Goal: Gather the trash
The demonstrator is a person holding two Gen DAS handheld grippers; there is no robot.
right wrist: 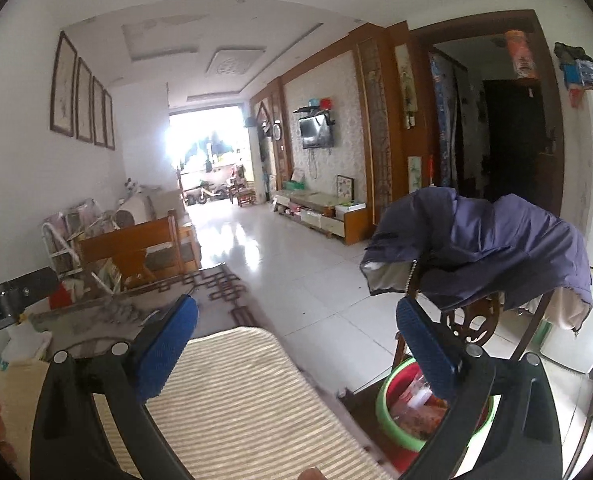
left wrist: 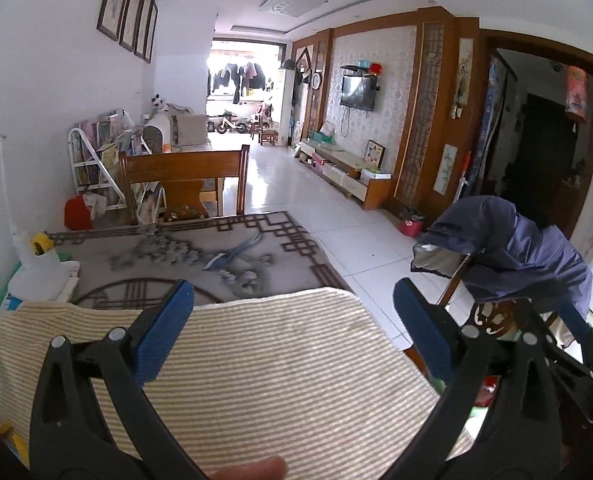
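Right wrist view is showing the trash [right wrist: 418,410], a heap of crumpled wrappers and clear plastic, lying in a green-rimmed red basin [right wrist: 384,404] on the floor just beside the table's [right wrist: 216,292] corner. The heap has no clear long axis and is pointing no particular way. One blue pad of the right tongs [right wrist: 296,342] is crossing in front of the basin and hiding part of it; these tongs are standing spread wide with nothing between them. Behind the basin a carved wooden chair [right wrist: 472,320] is carrying a dark blue jacket [right wrist: 496,248]. A striped cloth [right wrist: 236,392] is lying on the table under the tongs.

Left wrist view is showing the left tongs [left wrist: 294,312] spread too, empty, hovering over the same striped cloth, with a white bottle [left wrist: 36,268] standing at the table's far left edge.
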